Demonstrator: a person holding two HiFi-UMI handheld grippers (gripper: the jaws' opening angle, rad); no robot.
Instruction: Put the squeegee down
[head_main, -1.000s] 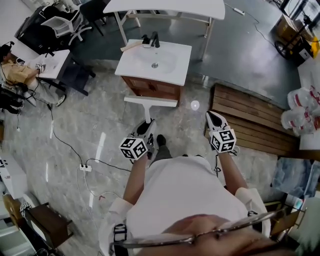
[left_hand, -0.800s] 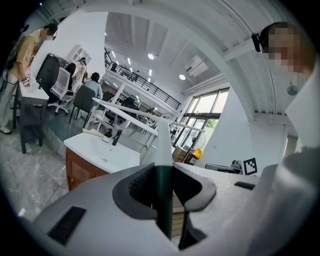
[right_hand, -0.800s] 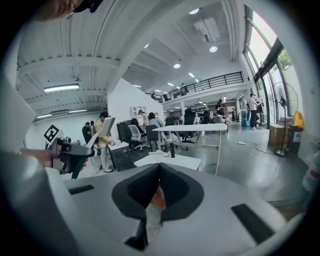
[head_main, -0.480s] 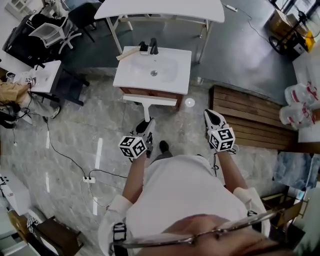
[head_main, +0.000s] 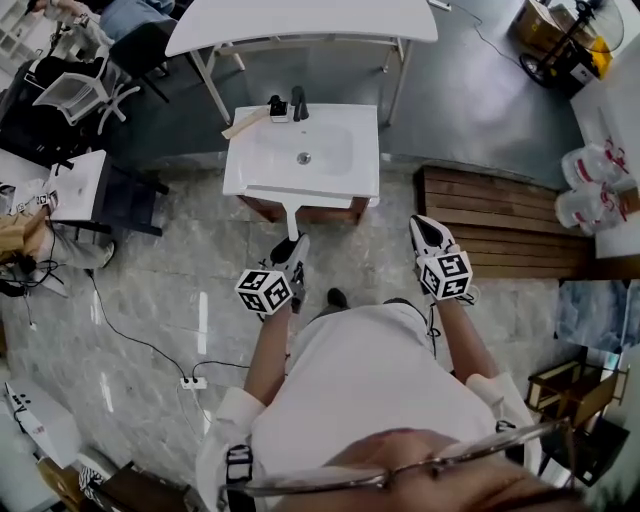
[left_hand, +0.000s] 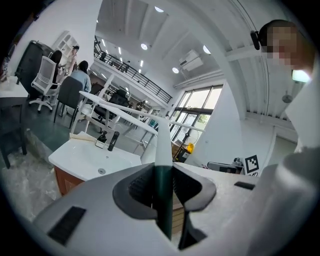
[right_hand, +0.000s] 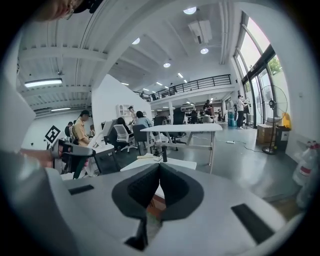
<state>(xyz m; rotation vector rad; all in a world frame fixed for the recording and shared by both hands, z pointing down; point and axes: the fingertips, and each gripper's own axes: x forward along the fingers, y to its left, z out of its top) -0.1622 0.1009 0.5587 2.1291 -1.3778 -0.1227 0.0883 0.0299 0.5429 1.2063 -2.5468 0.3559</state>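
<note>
My left gripper (head_main: 293, 245) is shut on the squeegee (head_main: 291, 212), gripping its handle. In the left gripper view the dark green grip (left_hand: 163, 200) is pressed between the pads, and the white shaft runs up past them. The squeegee's white blade (head_main: 305, 197) lies crosswise, level with the front edge of the white sink vanity (head_main: 250, 160). My right gripper (head_main: 423, 226) is held out to the right of the vanity. Its jaws (right_hand: 159, 169) are shut with nothing between them.
A black faucet (head_main: 298, 103) and a wooden-handled tool (head_main: 245, 122) sit at the back of the vanity. A white table (head_main: 300, 20) stands behind it. A wooden slatted bench (head_main: 500, 225) lies at the right. A power strip (head_main: 193, 382) with cables lies on the floor.
Both grippers have moved forward towards the vanity. The squeegee's blade, which hung short of the cabinet front, now reaches the basin's front edge. The grip has not changed.
</note>
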